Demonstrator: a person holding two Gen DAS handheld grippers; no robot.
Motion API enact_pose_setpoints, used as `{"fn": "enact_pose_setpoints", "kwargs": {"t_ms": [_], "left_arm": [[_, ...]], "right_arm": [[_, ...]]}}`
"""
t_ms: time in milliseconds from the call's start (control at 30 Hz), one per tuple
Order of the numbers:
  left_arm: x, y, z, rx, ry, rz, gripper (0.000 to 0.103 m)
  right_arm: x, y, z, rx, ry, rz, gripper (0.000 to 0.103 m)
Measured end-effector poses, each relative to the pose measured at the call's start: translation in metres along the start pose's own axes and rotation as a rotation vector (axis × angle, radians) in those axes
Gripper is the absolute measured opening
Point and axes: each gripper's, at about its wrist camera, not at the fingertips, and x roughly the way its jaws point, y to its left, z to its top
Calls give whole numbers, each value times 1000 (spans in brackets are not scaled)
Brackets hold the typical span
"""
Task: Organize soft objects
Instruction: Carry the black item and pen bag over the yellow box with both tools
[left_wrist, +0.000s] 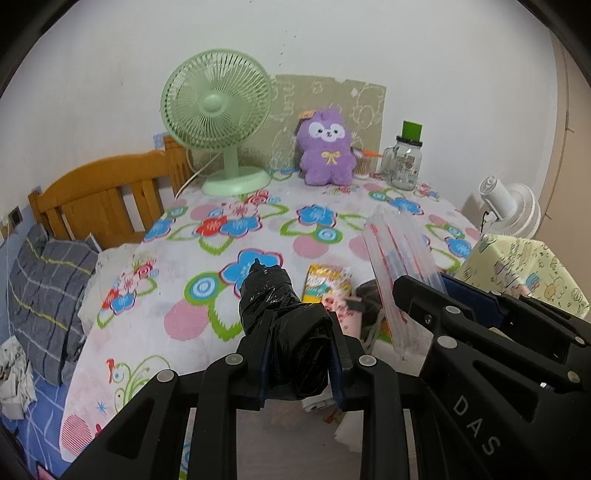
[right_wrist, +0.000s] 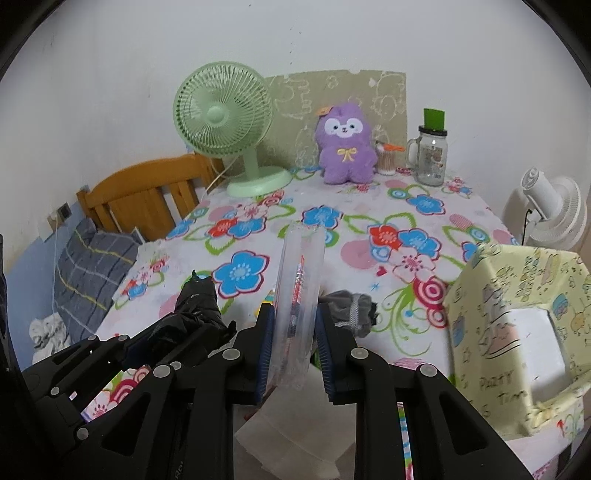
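In the left wrist view my left gripper (left_wrist: 301, 332) is shut on a black plastic-wrapped roll (left_wrist: 273, 299), which sticks out forward past the fingers and hangs above the flowered tablecloth (left_wrist: 236, 225). The right wrist view shows my right gripper (right_wrist: 295, 314) shut on a clear plastic pack (right_wrist: 301, 266) with red print inside, held on edge over the table. The two grippers are side by side, and the black roll (right_wrist: 197, 306) shows at the left of the right wrist view. A purple plush toy (right_wrist: 345, 147) sits upright at the back of the table.
A green desk fan (left_wrist: 218, 122) and a glass jar mug (left_wrist: 404, 162) stand at the back. A yellow patterned box (right_wrist: 517, 332) sits at the right, with a grey cloth (right_wrist: 351, 306) and a yellow packet (left_wrist: 327, 282) on the table. White paper (right_wrist: 291, 435) lies below. A wooden bed (left_wrist: 107, 199) is to the left.
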Motion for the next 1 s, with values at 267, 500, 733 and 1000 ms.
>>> {"fn": "enact_pose_setpoints", "kwargs": {"t_ms": [267,500,733,1000], "left_arm": [[-19,-17,16,24,-50,-17,24],[-35,-38,29,46,-88,-29,24],[-43,-61,36,65,-104,-40,24],[-46,-91,42,76,-114,-55,24]], "right_arm": [[-28,-11,14,8,-44,-31,26],[-53,-26,25,15,-79,-51,26],[-71,-45,31,23,-96,-78,26],[-85,-72,34,30,-107,-97,26]]}}
